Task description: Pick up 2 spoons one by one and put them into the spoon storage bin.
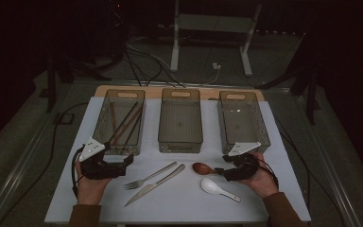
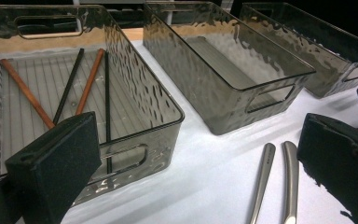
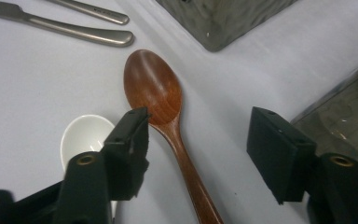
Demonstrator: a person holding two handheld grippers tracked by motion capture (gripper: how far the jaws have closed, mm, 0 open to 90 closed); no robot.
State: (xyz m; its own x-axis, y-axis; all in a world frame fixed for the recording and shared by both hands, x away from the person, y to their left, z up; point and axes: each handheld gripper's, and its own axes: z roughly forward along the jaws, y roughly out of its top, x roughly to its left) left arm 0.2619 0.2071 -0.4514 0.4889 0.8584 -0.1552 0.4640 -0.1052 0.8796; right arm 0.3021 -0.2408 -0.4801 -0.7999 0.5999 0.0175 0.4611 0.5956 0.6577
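1. The right gripper (image 3: 196,149) straddles the handle of the wooden spoon (image 3: 161,100), which lies flat on the white table cover (image 1: 179,198) just beside the white ceramic spoon (image 1: 217,188). Its jaws stand half open on either side of the handle, and neither pad touches the wood.
2. A good grasp would centre the handle between the pads before they close, low on the neck just behind the bowl, so the spoon lifts level and does not nudge the ceramic one.
3. The left gripper (image 1: 123,163) rests wide open and empty by the left bin (image 1: 105,113).
4. That bin holds two brown and two black chopsticks (image 2: 81,84).
5. The middle bin (image 1: 180,137) looks empty.
6. The right bin (image 1: 264,127) seems empty too, though glare blurs its floor.
7. A fork (image 1: 149,176) and a knife (image 1: 155,184) wait on the cover.
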